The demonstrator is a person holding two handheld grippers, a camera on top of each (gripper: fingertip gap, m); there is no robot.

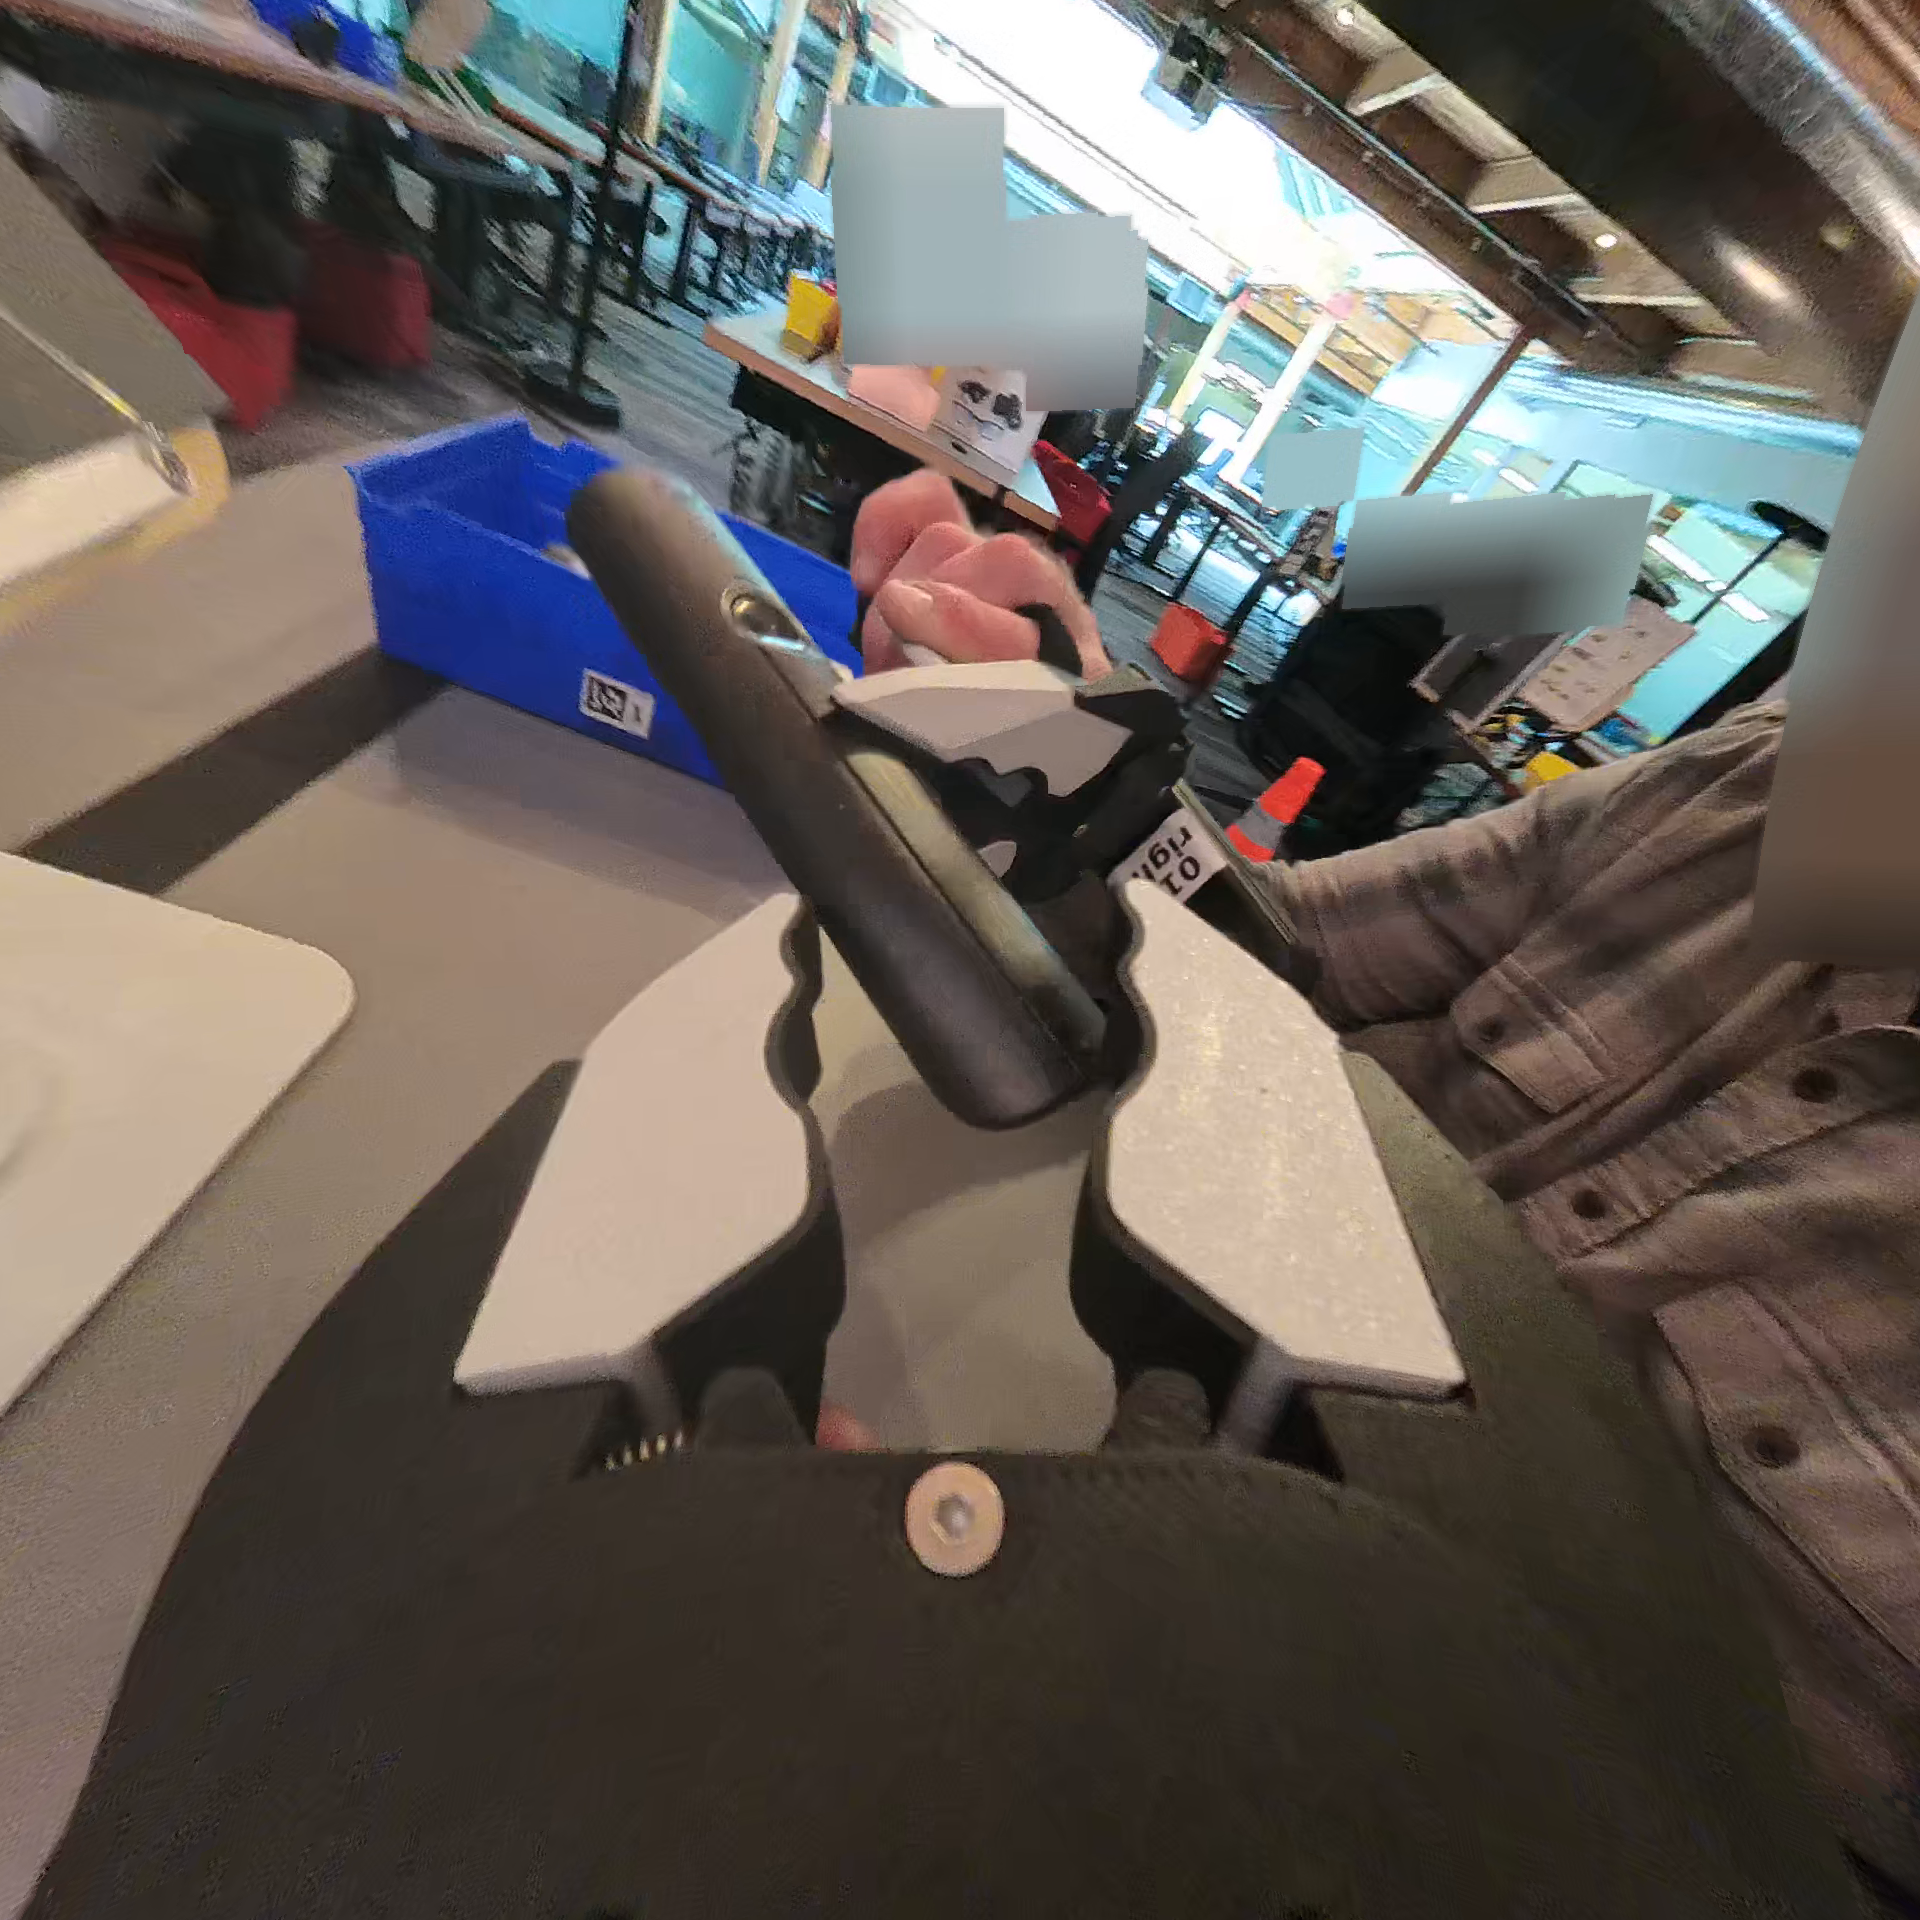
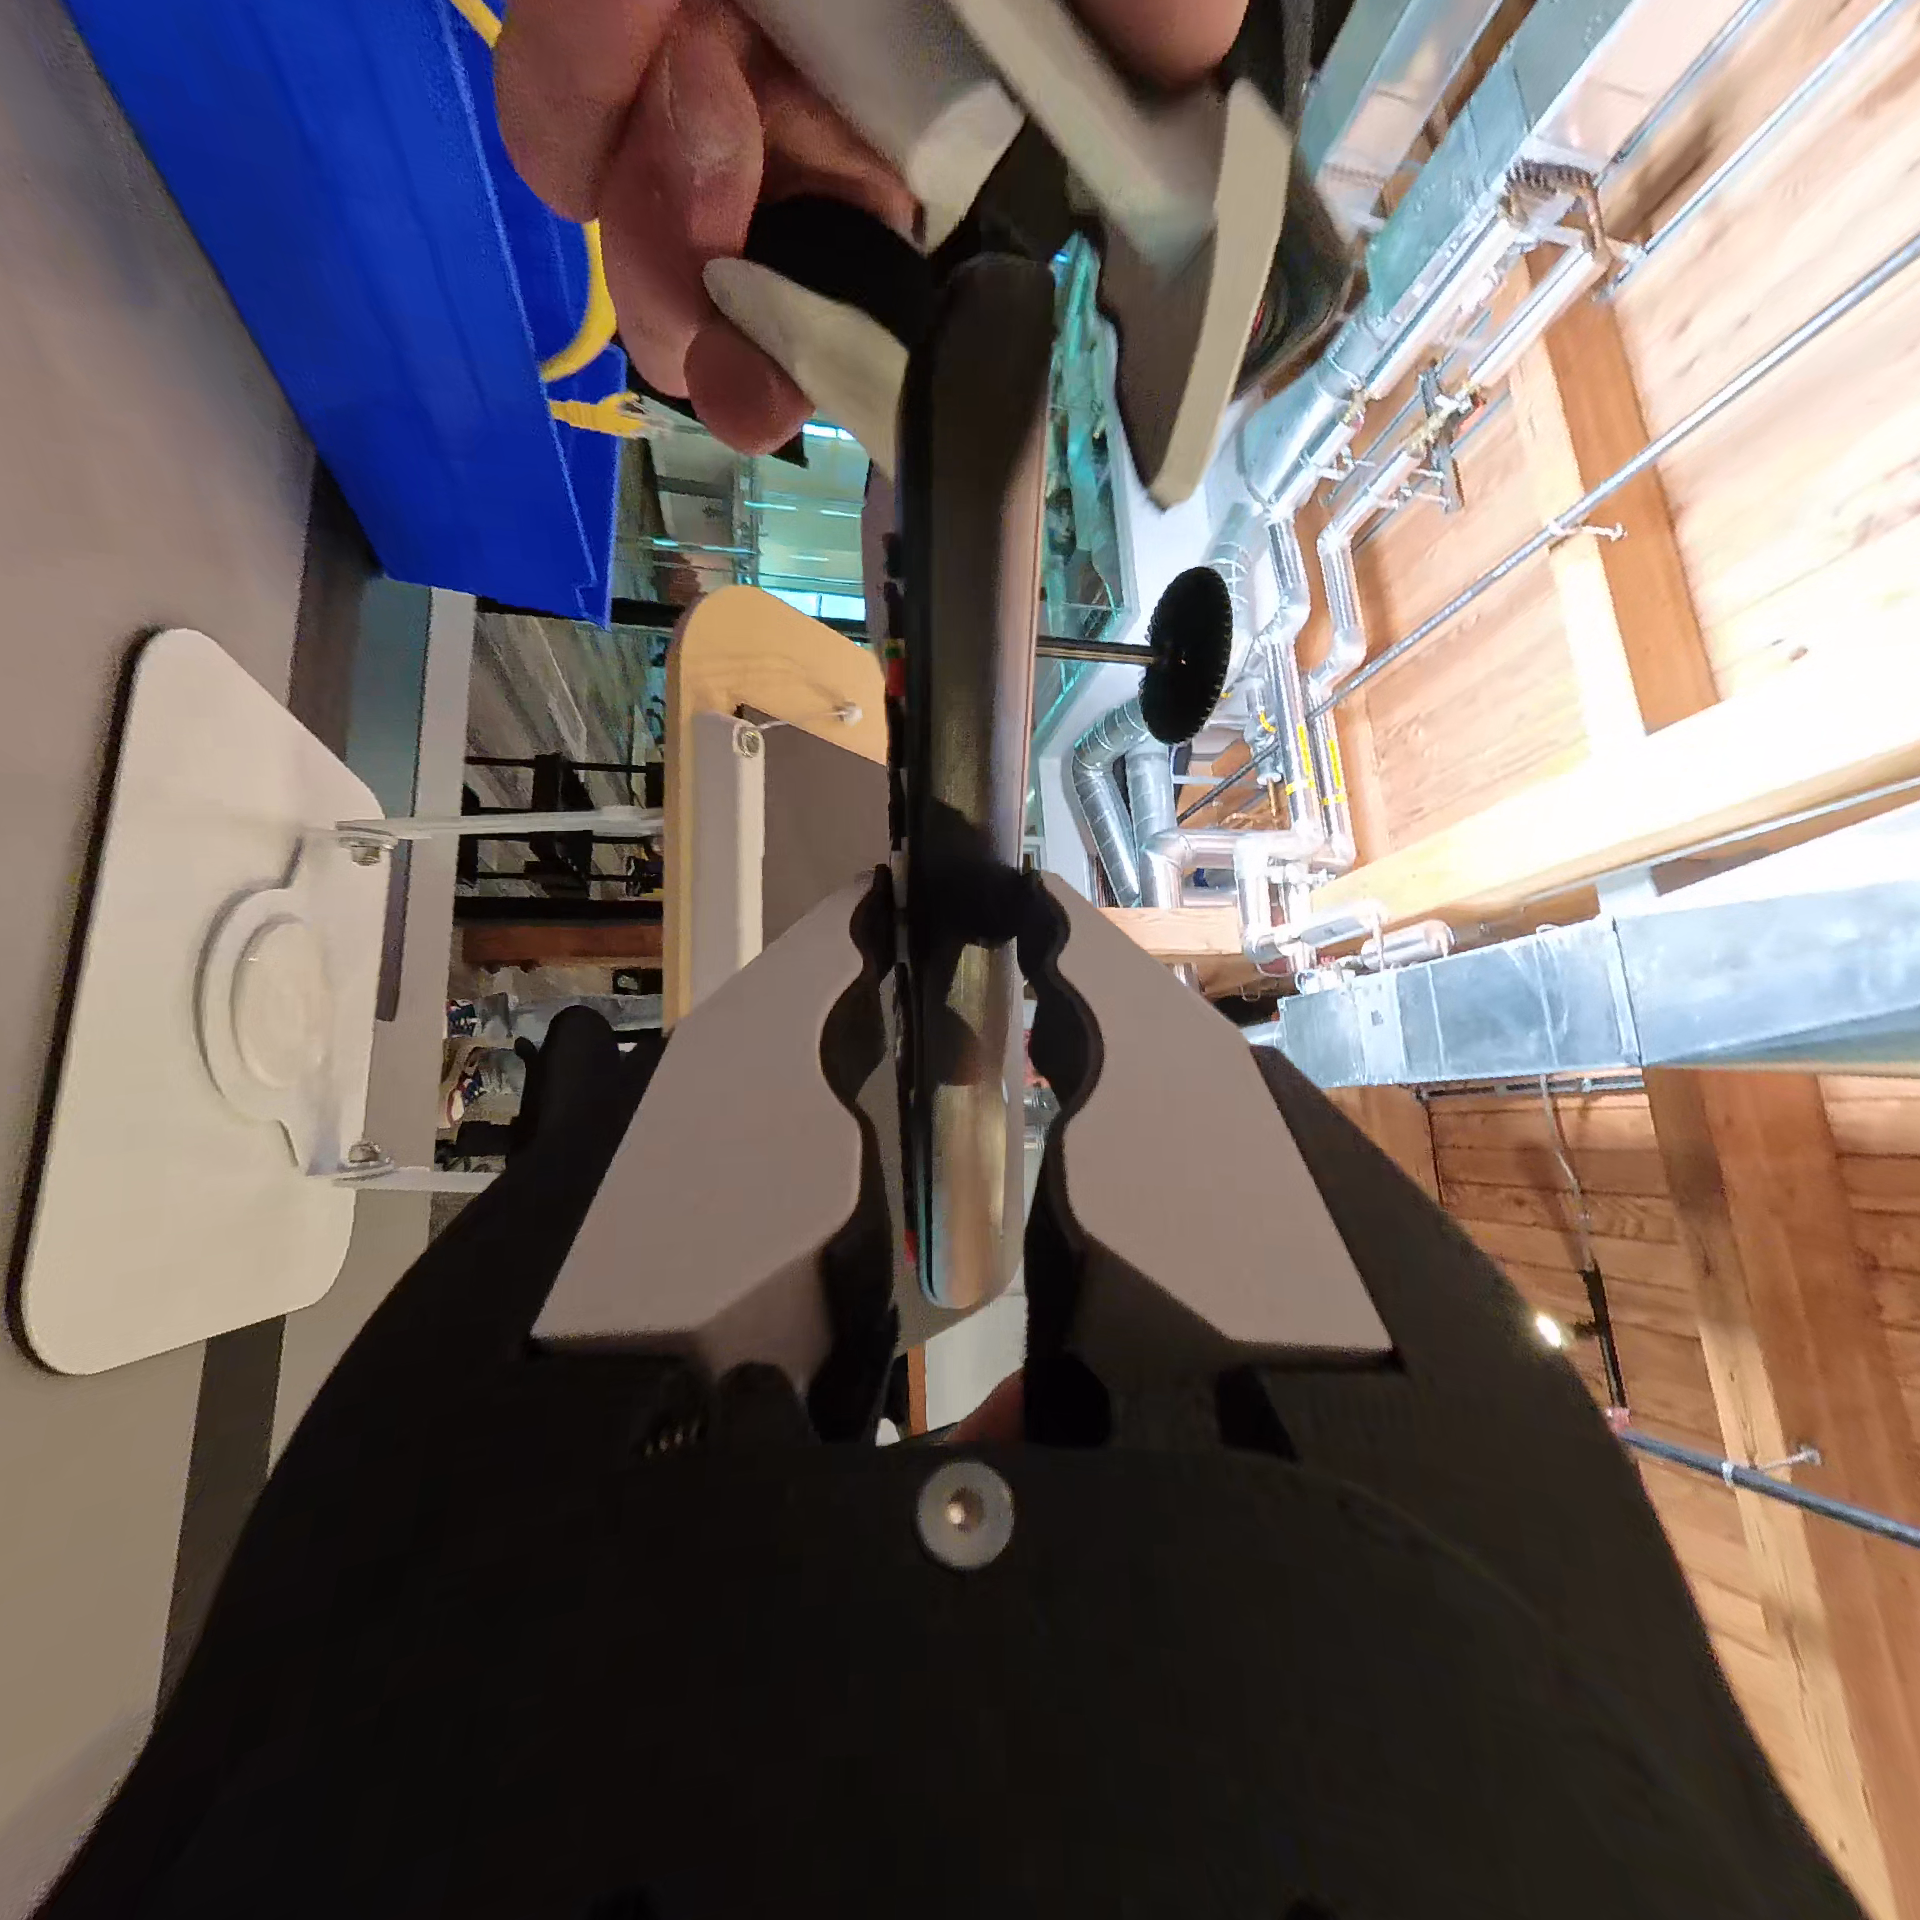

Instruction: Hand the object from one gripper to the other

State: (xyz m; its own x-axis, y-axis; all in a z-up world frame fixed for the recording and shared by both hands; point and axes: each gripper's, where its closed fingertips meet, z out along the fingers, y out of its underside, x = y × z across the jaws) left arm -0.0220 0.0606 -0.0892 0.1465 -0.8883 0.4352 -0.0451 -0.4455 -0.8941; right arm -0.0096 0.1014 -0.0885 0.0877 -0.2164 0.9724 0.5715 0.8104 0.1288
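- The left gripper [image 1: 961, 997] is standing released, its jaws spread, with the near end of the tool [image 1: 831, 800] lying between them, close to the right-side finger; whether that finger is touching it I cannot tell.
- The tool, a long dark bar with a metal strip along one edge and a rivet near its far end, is hanging in the air above the table [image 1: 468, 831], slanting up and away from the left gripper.
- The right gripper [image 2: 956, 904] is clenching the tool across its middle, jaws pressed on both flat sides, and is carrying its whole weight.
- Judging by its look, the tool is stiff and fairly heavy for its size, with a smooth, possibly slippery skin; it seems sturdy, not fragile.
- The best hold for the left gripper is looking like the bare stretch near the tool's end, flat sides against the pads, clear of the right gripper.
- Just beyond the tool, the person's hand [image 1: 956, 582] is gripping the right gripper's handle, close to the handover.
- Behind the tool, a blue bin [image 1: 468, 561] is sitting on the table, well below the tool's path.
- Left of the tool, a white board [image 1: 156, 1091] is lying flat on the table, not in the way.
- Right of the tool, the person's sleeve [image 1: 1558, 987] is crowding that side.
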